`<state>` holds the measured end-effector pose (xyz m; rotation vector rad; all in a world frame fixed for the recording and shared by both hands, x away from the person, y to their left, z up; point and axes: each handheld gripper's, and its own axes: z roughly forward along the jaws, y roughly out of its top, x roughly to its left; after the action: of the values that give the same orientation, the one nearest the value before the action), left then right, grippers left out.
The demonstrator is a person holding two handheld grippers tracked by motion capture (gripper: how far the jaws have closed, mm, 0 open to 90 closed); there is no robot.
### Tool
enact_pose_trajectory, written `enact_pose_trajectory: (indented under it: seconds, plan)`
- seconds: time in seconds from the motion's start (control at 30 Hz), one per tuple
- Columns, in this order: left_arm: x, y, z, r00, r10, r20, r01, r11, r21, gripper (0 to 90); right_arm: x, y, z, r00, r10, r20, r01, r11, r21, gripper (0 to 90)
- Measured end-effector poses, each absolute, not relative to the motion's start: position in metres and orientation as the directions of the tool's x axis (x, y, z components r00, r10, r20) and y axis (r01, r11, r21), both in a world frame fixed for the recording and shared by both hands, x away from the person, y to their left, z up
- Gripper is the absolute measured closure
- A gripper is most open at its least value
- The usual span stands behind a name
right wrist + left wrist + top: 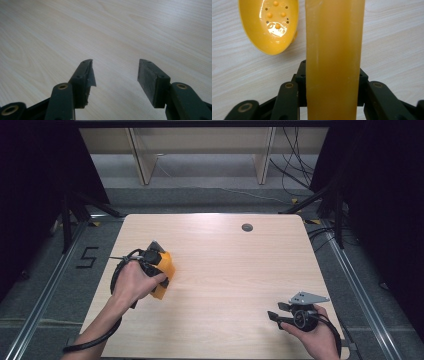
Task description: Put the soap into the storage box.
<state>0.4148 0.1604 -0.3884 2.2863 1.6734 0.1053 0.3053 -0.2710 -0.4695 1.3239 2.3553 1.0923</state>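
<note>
An orange-yellow slab [334, 50] stands upright between the jaws of my left gripper [332, 82], whose pads [301, 80] press on both its sides. In the high view this orange piece [166, 267] sits at the table's left, with my left gripper [155, 265] and hand over it. Beside the slab, a glossy yellow scoop-like bowl [270, 27] with small holes and bumps lies on the wood. I cannot tell whether it is joined to the slab. My right gripper [278, 311] rests low at the front right, open, with nothing between its fingers [152, 82].
The light wooden table [225, 260] has a round grey grommet [247, 227] near its far edge. Black cables trail from both grippers. Dark stands and cables flank the table, and a "5" [87, 257] is marked on the floor to the left.
</note>
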Motion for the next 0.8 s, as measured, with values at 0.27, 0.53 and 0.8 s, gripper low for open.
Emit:
enact_pose_trajectory:
  seconds: [0.27, 0.53, 0.8]
  plan:
    - [0.421, 0.165, -0.386, 0.287, 0.951, -0.117, 0.93, -0.247, 0.273, 60.5, 0.307, -0.271, -0.471, -0.579, 0.801, 0.148, 0.625, 0.32, 0.712, 46.4]
    - [0.43, 0.173, -0.386, 0.304, 0.949, -0.09, 0.926, -0.271, 0.263, 60.5, 0.306, -0.271, -0.47, -0.574, 0.803, 0.158, 0.634, 0.314, 0.707, 46.3]
    - [0.438, 0.177, -0.388, 0.286, 0.955, -0.082, 0.929, -0.255, 0.267, 60.5, 0.308, -0.272, -0.471, -0.588, 0.797, 0.139, 0.616, 0.33, 0.715, 46.3]
